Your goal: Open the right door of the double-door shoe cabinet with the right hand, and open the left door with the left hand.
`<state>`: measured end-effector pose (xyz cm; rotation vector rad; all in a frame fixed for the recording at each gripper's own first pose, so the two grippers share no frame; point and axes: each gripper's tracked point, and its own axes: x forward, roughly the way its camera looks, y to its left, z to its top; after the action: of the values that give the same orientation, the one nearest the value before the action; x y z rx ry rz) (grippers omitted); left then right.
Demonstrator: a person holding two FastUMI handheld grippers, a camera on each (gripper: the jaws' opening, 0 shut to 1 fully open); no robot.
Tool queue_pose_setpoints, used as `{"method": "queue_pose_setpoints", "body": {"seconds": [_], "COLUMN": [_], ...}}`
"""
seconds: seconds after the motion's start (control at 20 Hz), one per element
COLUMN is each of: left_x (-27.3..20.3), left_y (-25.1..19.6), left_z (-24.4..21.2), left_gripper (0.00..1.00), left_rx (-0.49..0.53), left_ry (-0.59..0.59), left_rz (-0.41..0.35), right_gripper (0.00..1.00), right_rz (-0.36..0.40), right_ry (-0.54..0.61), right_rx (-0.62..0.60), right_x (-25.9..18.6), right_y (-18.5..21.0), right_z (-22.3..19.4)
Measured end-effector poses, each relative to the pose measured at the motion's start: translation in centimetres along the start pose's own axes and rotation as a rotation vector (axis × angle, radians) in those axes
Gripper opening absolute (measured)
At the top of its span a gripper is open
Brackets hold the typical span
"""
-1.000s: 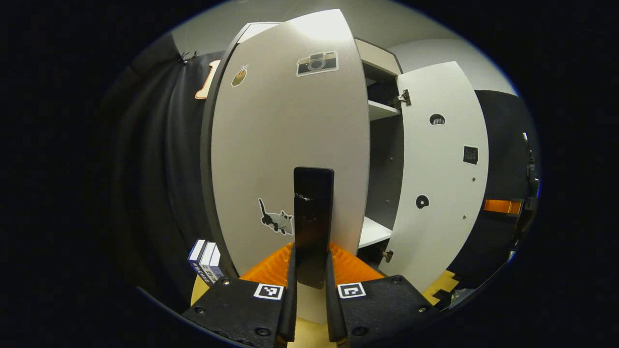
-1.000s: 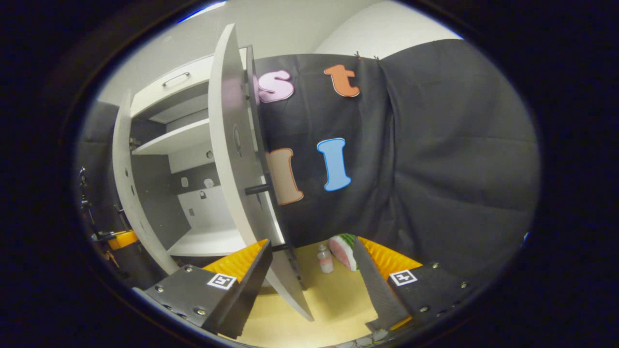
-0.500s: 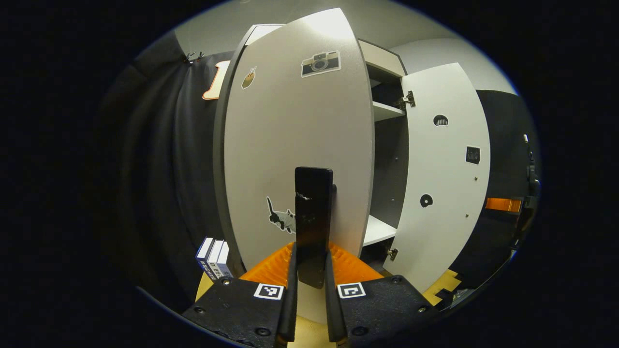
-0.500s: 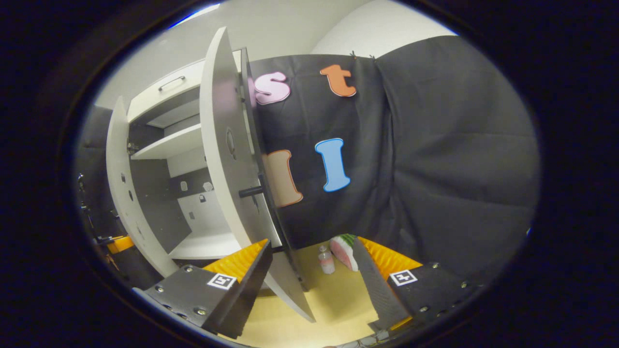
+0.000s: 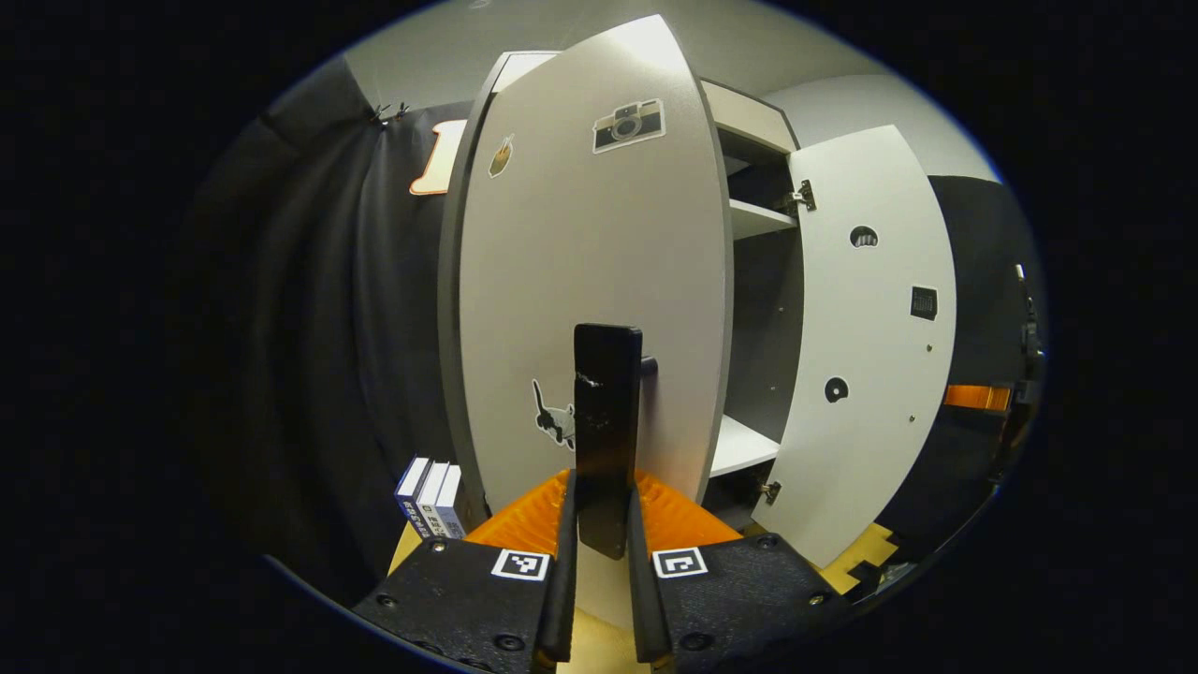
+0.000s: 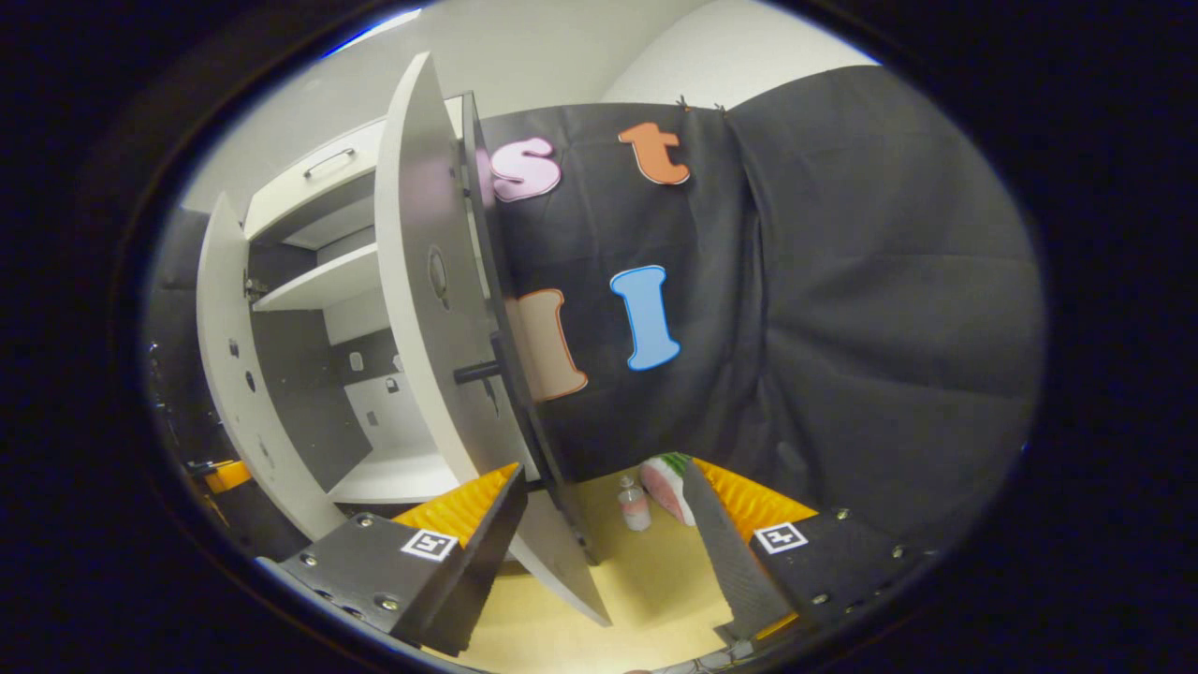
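Overhead glare on door top [image 5: 636, 56], sharp focus, fisheye-bent edges

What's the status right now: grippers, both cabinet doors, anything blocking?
Left gripper shut on left door handle, left door part open. Right gripper open, holding nothing; right door open. Nothing blocking either swing.

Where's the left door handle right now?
In the left gripper view, the handle stands upright between the left gripper fingers, beside the cat sticker.
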<state>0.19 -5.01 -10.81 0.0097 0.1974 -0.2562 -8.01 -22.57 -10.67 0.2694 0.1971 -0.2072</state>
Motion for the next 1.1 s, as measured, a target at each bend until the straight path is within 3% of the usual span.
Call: {"method": "queue_pose_setpoints", "body": {"seconds": [0.05, 0.1, 0.2, 0.25, 0.4, 1.1], "left_x": [-0.2, -0.5, -0.7, -0.9, -1.2, -2.7], "left_y": [0.2, 0.5, 0.8, 1.0, 1.2, 2.8], "left_z": [0.0, 0.0, 0.0, 0.0, 0.0, -0.3], "left_gripper": [0.26, 0.26, 0.26, 0.26, 0.26, 0.26], "left_rx": [0.000, 0.003, 0.016, 0.025, 0.041, -0.022], "left_ry": [0.001, 0.002, 0.001, 0.000, -0.001, 0.007], "left_rz": [0.006, 0.011, 0.019, 0.022, 0.030, 0.109], "right_gripper": [0.94, 0.99, 0.94, 0.99, 0.99, 0.99], "right_rz": [0.001, 0.002, 0.003, 0.004, 0.009, 0.020], "right_ry": [0.002, 0.004, 0.009, 0.011, 0.018, 0.033], "right_rx": [0.002, 0.004, 0.006, 0.007, 0.009, -0.038], "right_x": [0.0, 0.0, 0.1, 0.1, 0.3, 0.6], "right_y": [-0.1, -0.1, -0.2, -0.2, -0.1, 0.2], "right_z": [-0.1, -0.3, -0.6, -0.6, -0.9, -1.4]}}
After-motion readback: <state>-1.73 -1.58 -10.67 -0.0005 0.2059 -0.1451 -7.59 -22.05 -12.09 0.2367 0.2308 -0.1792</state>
